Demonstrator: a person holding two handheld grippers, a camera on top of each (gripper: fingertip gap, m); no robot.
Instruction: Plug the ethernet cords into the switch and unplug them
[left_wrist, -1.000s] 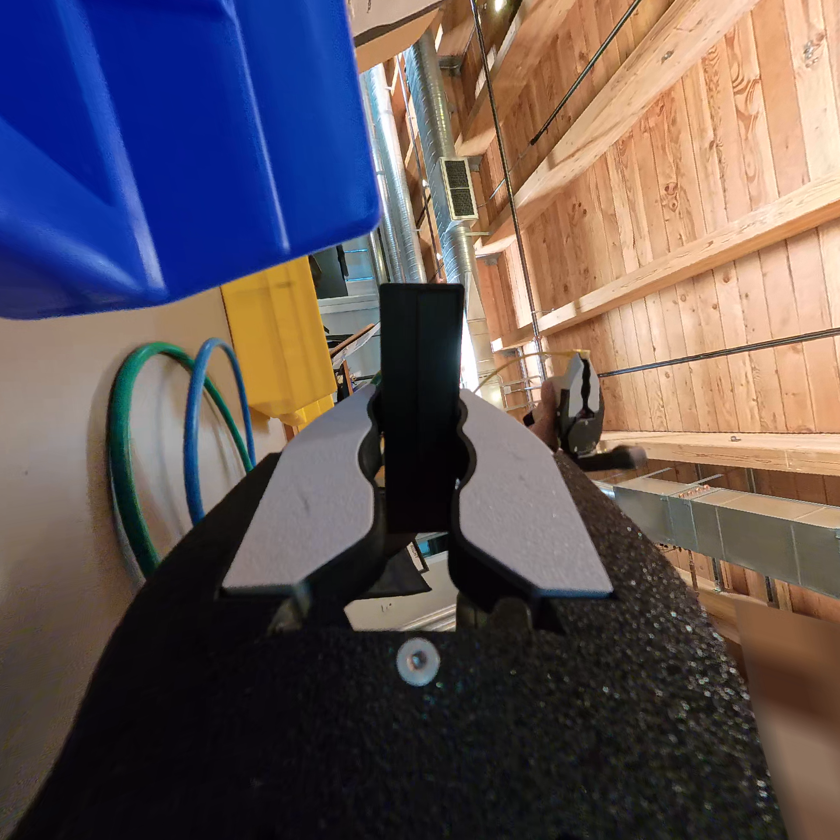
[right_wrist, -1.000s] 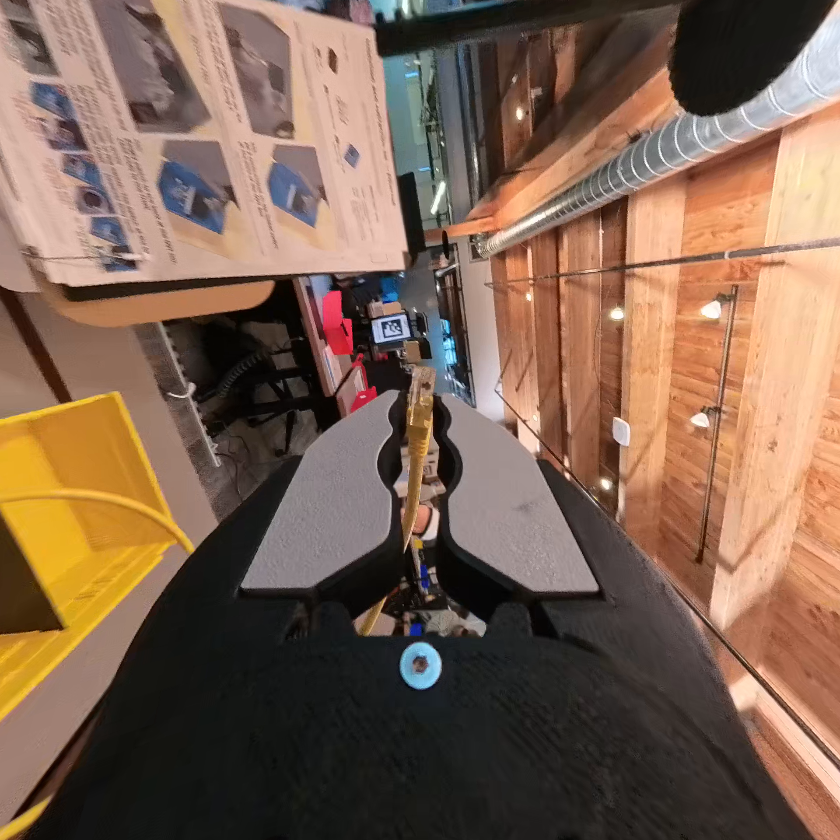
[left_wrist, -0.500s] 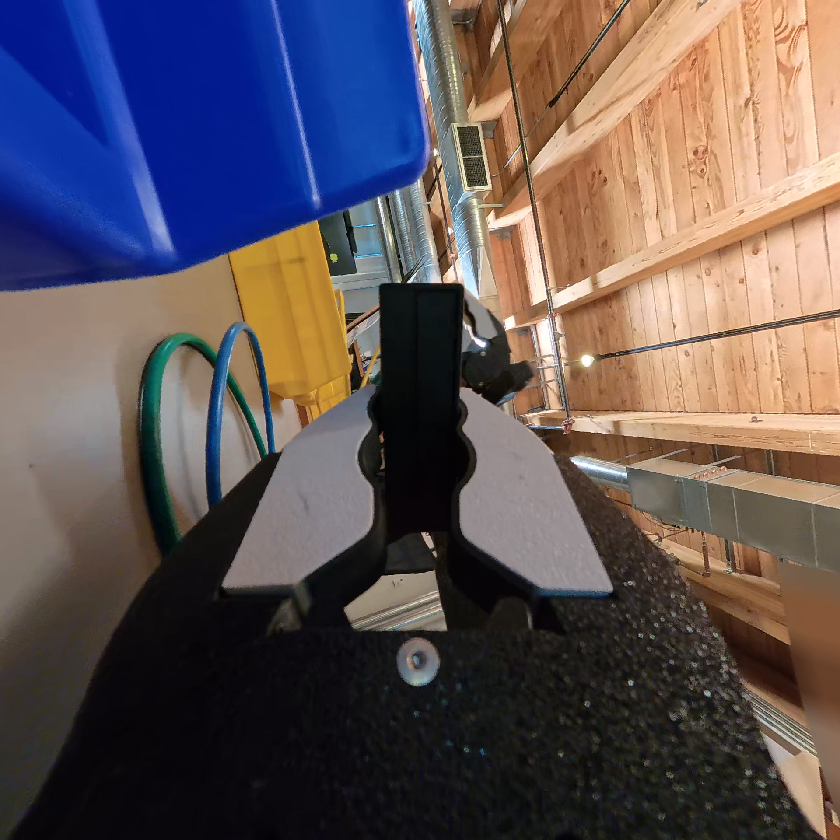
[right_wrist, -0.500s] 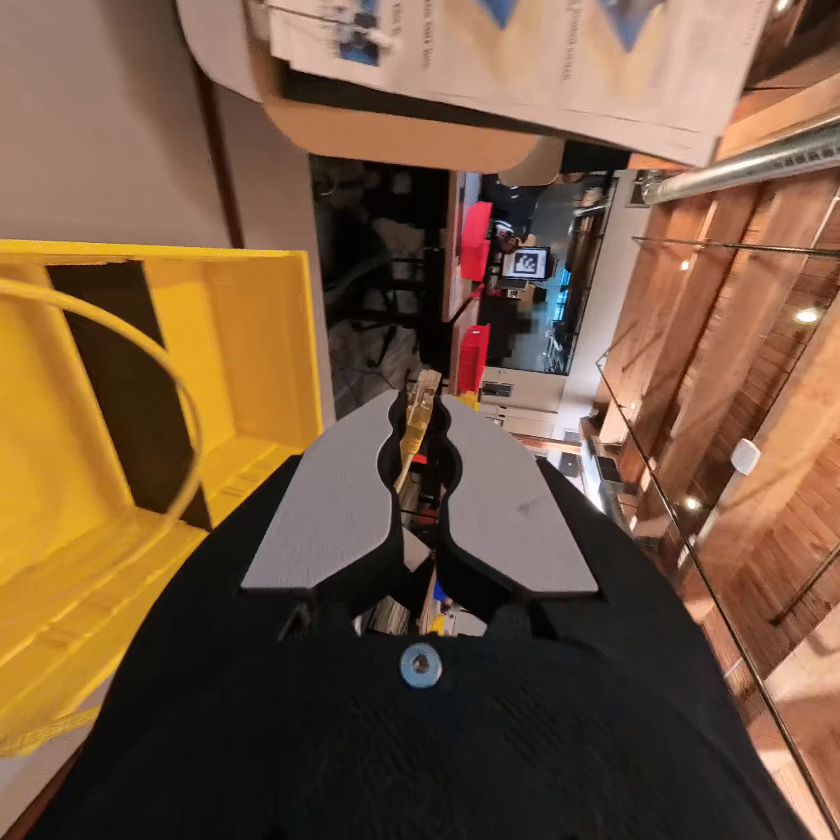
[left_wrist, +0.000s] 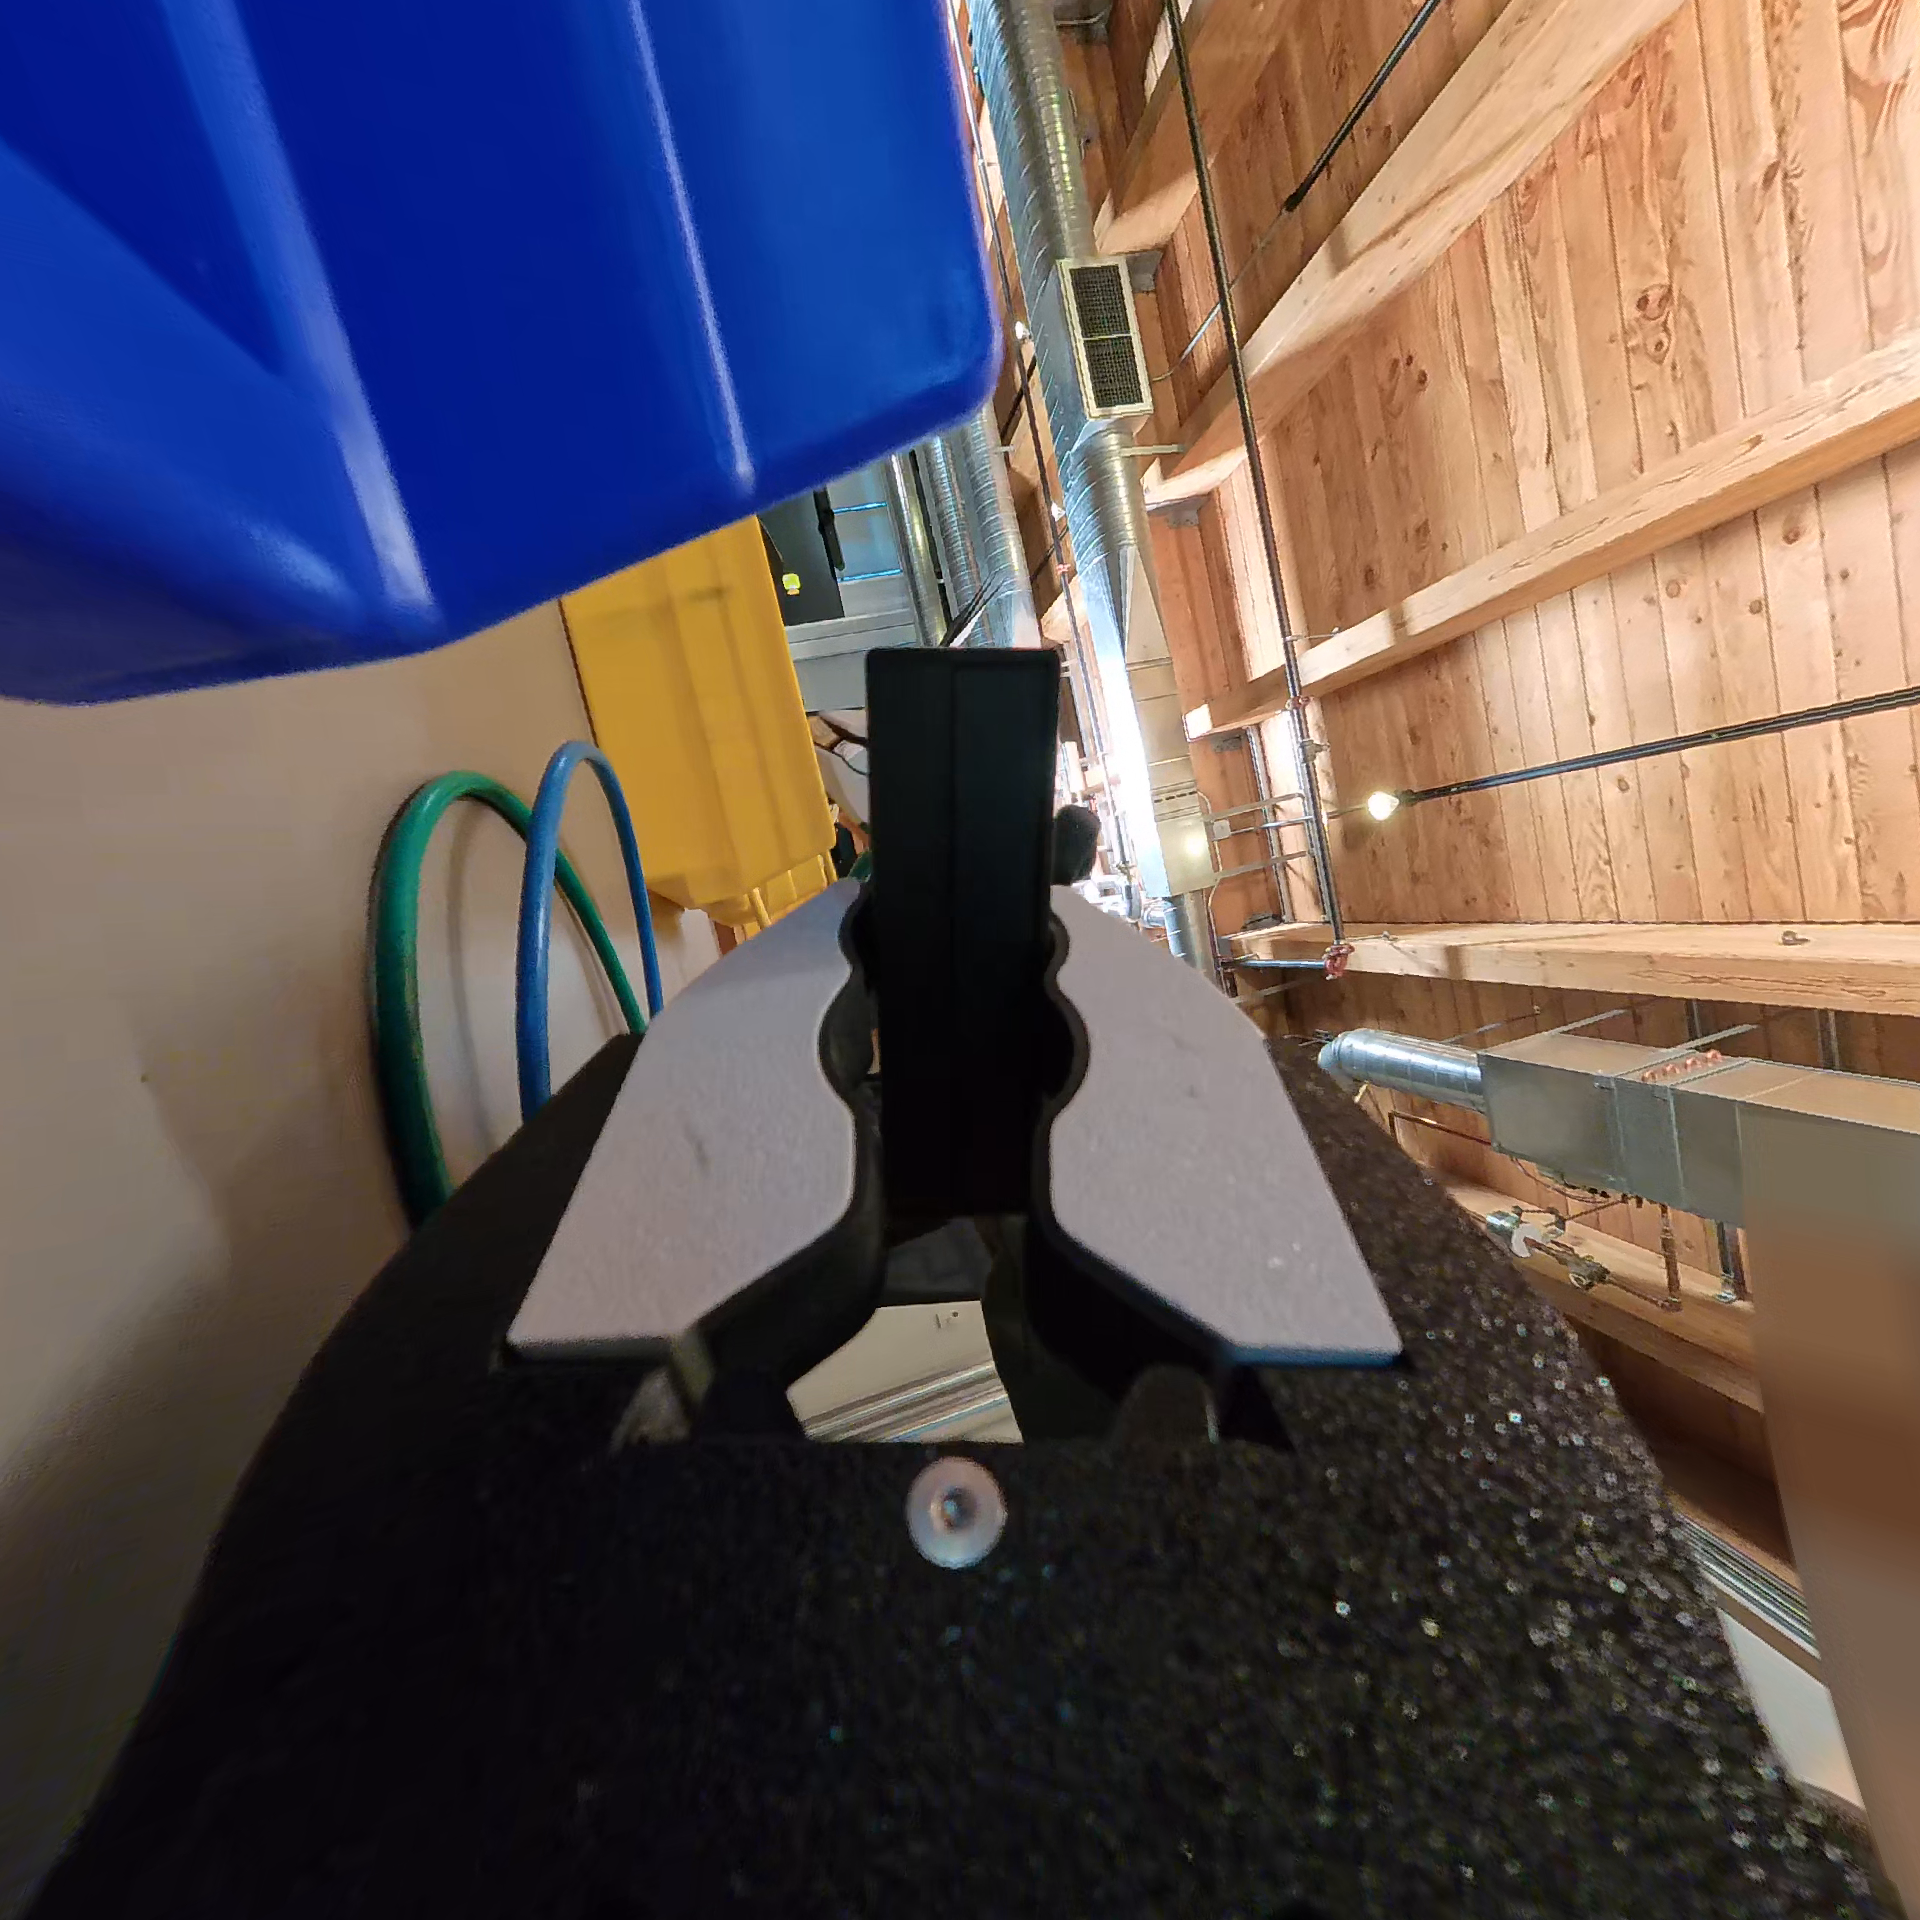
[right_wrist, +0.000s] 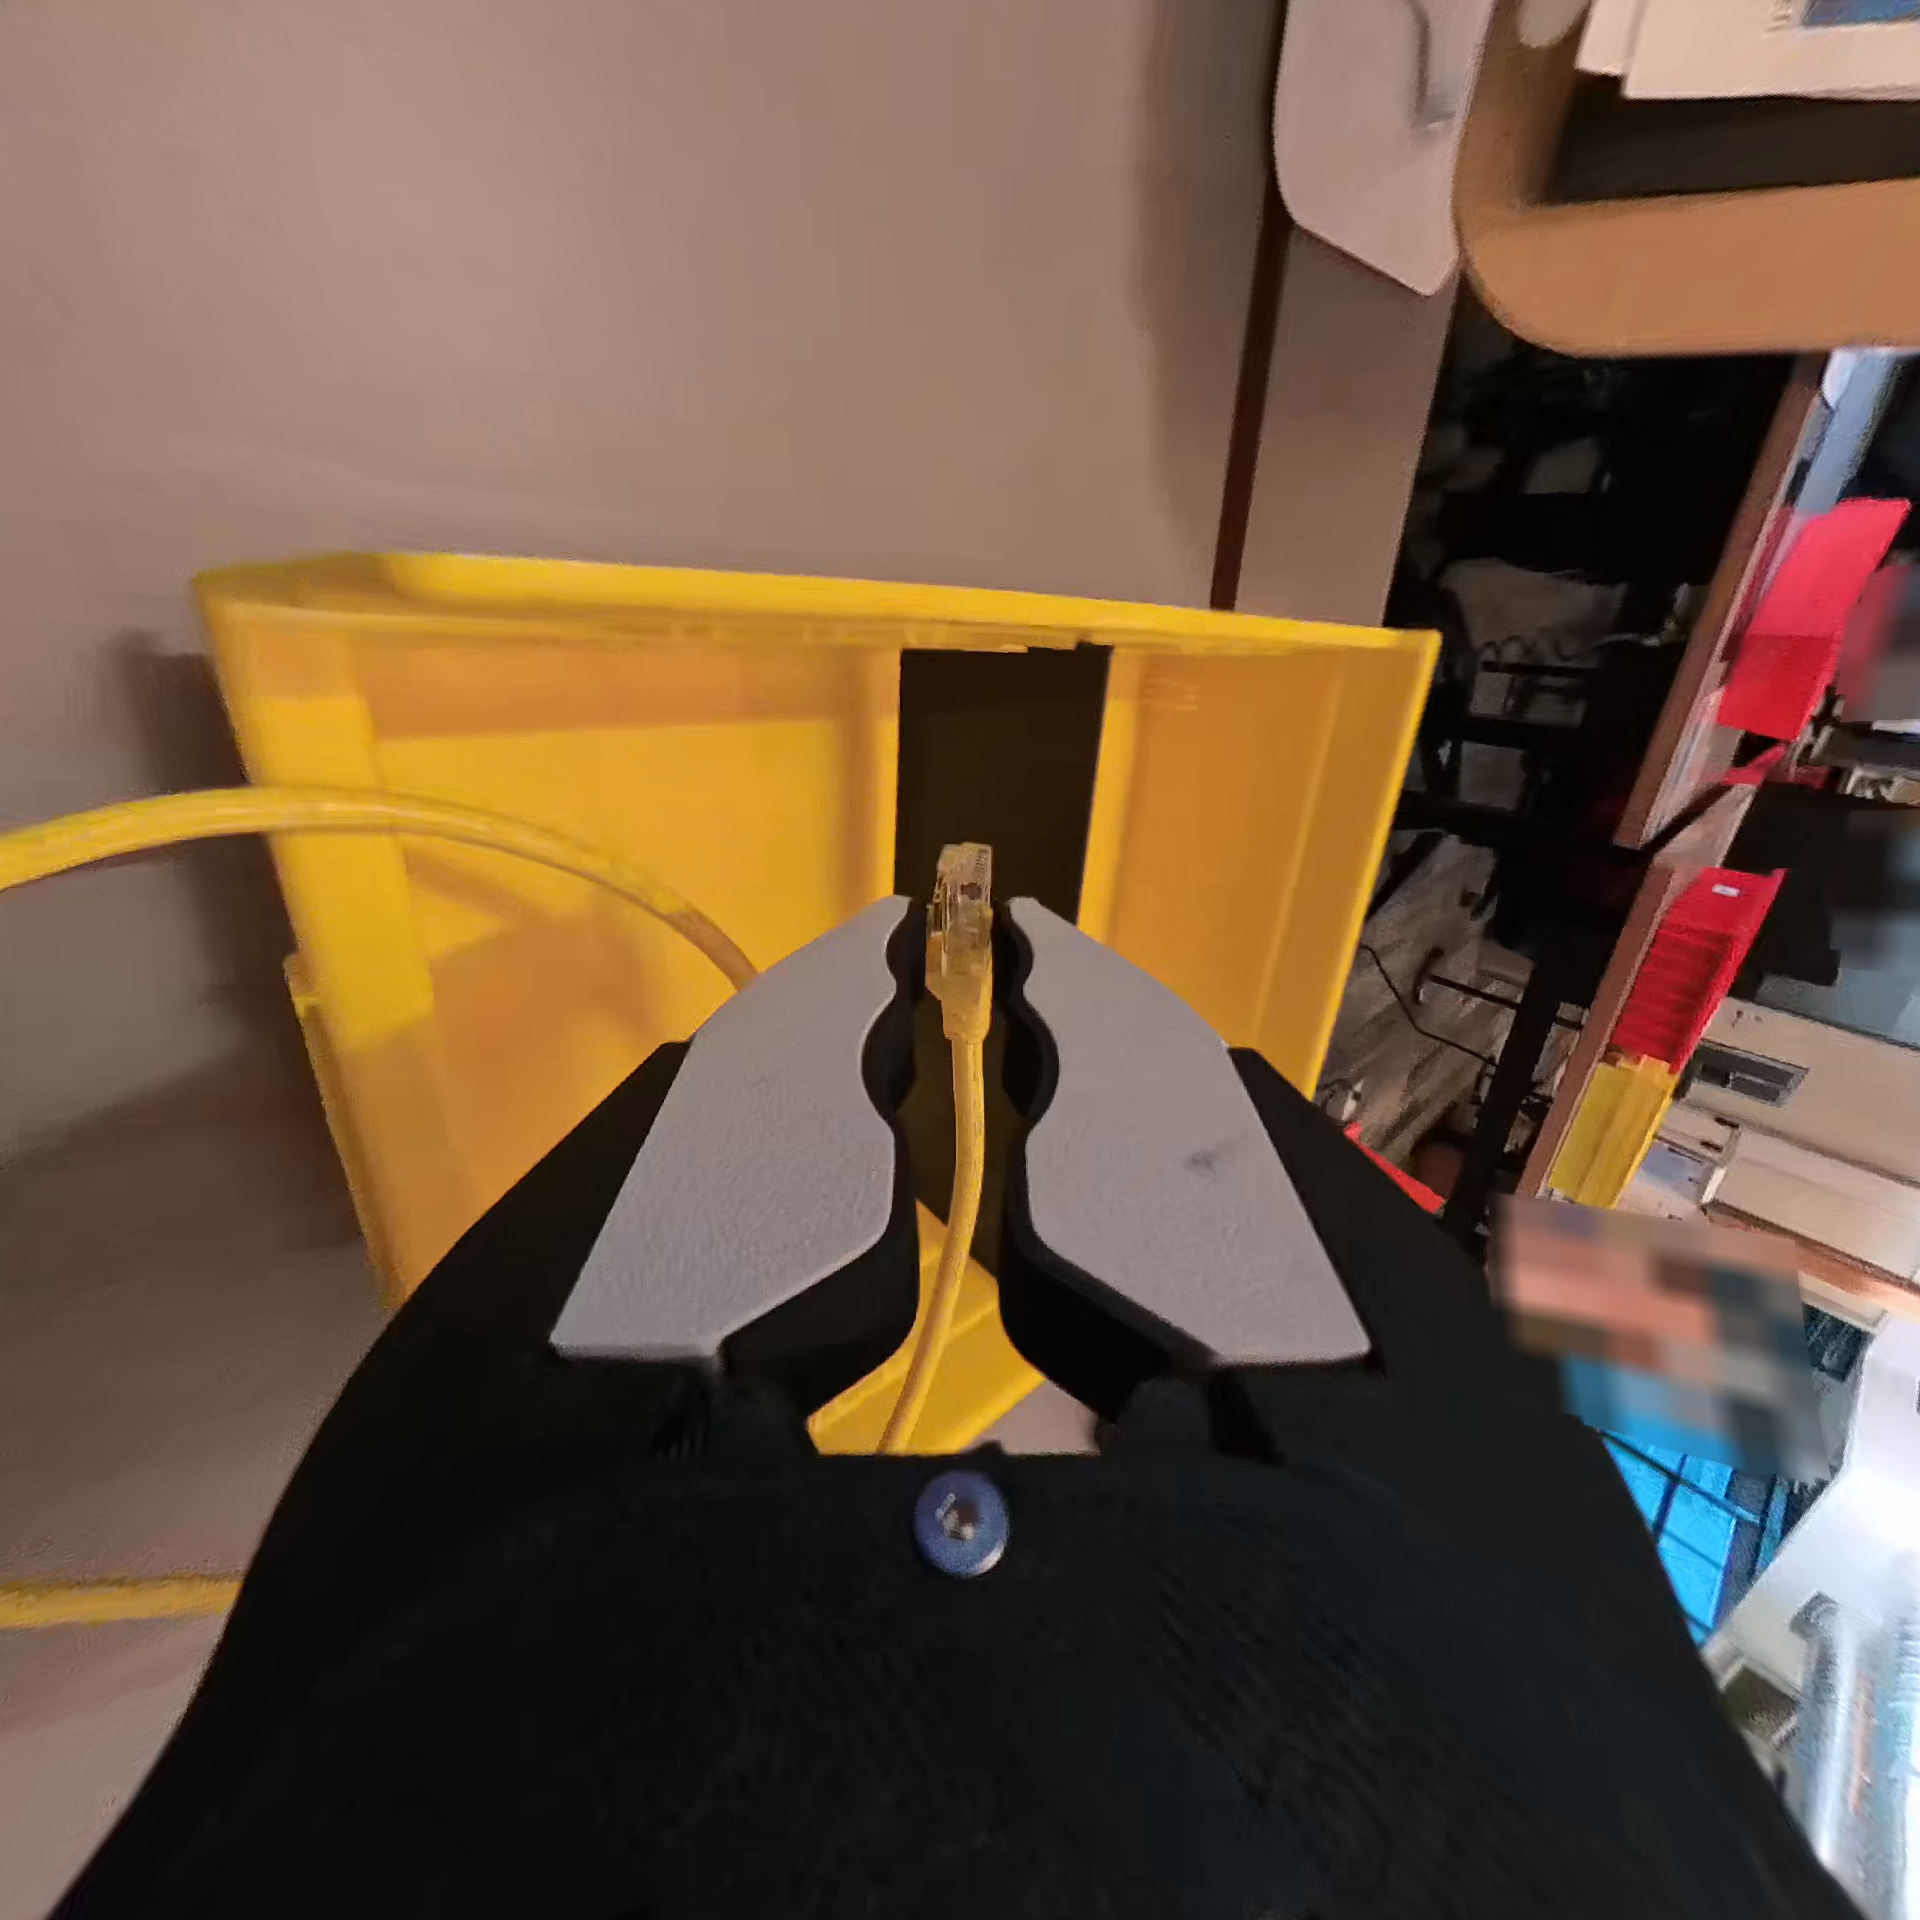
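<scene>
My left gripper (left_wrist: 956, 914) is shut on a flat black box, the switch (left_wrist: 961, 810), which sticks up between the grey fingers, edge on to the camera. No ports show. A green cord (left_wrist: 400, 935) and a blue cord (left_wrist: 535, 914) loop on the tan table to the left. My right gripper (right_wrist: 961, 920) is shut on the yellow ethernet cord just behind its clear plug (right_wrist: 964, 878), which points forward. The yellow cord (right_wrist: 312, 821) arcs off to the left.
A blue bin (left_wrist: 468, 260) hangs close over the left gripper, with a yellow bin (left_wrist: 707, 748) behind it. In the right wrist view the yellow bin (right_wrist: 1247, 831) lies right ahead, a black divider (right_wrist: 997, 748) inside. Shelves with red bins (right_wrist: 1797, 613) stand right.
The right wrist view has swung from the room and ceiling to face the yellow bin, the plug still held. The left view shifted slightly; the other gripper has left it.
</scene>
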